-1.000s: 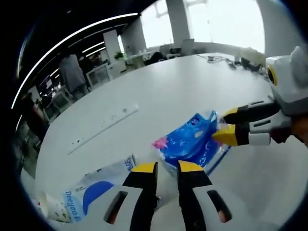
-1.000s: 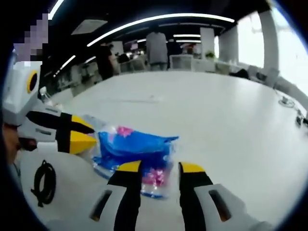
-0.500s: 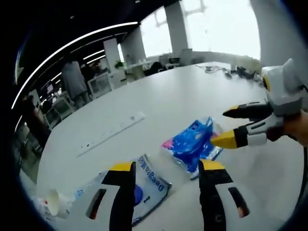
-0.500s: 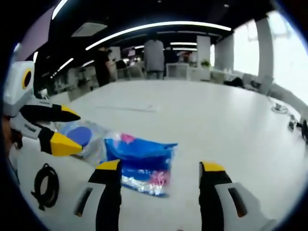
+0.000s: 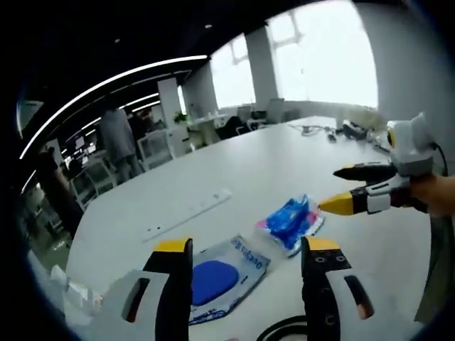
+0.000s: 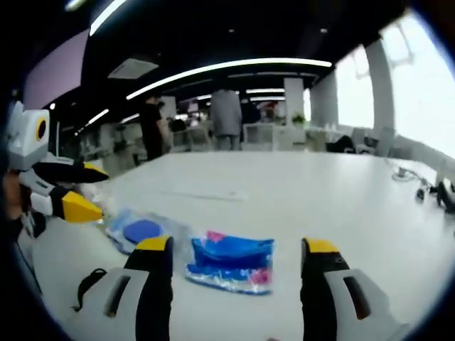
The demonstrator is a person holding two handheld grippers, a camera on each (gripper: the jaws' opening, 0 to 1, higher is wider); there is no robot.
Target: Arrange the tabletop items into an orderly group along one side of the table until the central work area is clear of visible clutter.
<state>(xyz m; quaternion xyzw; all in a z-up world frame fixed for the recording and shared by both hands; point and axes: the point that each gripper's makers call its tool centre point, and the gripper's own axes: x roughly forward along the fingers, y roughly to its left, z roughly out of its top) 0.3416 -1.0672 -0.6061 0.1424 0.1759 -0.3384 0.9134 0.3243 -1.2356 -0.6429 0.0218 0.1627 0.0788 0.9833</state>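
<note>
Two plastic packets lie side by side on the big white round worktop [image 5: 270,163]. One is a crinkly blue plastic packet with pink patches [image 5: 290,223], sitting just right of centre in the left gripper view and low in the middle of the right gripper view [image 6: 232,261]. The other is a flat clear pouch with a dark blue oval patch and a pale label [image 5: 217,273], at lower centre of the left gripper view; in the right gripper view it lies to the left of the blue packet [image 6: 140,230], and the two look to be just touching. The pouch's label carries blue lettering, too small and skewed for me to read.

One long thin white strip [image 5: 188,214] lies flat on the worktop, up and left of the packets. A loop of black cable [image 5: 284,331] shows at the bottom edge of the left gripper view, and again at lower left of the right gripper view [image 6: 87,283].

The left tool [image 5: 247,250], black with yellow tips, hangs above the pouch with its jaws spread wide, gripping nothing. The right tool [image 6: 236,249] is likewise spread wide and empty, its jaws framing the blue packet from above. Each tool also shows in the other's view, at the frame's edge, jaws parted.

Several people stand among desks beyond the worktop.
</note>
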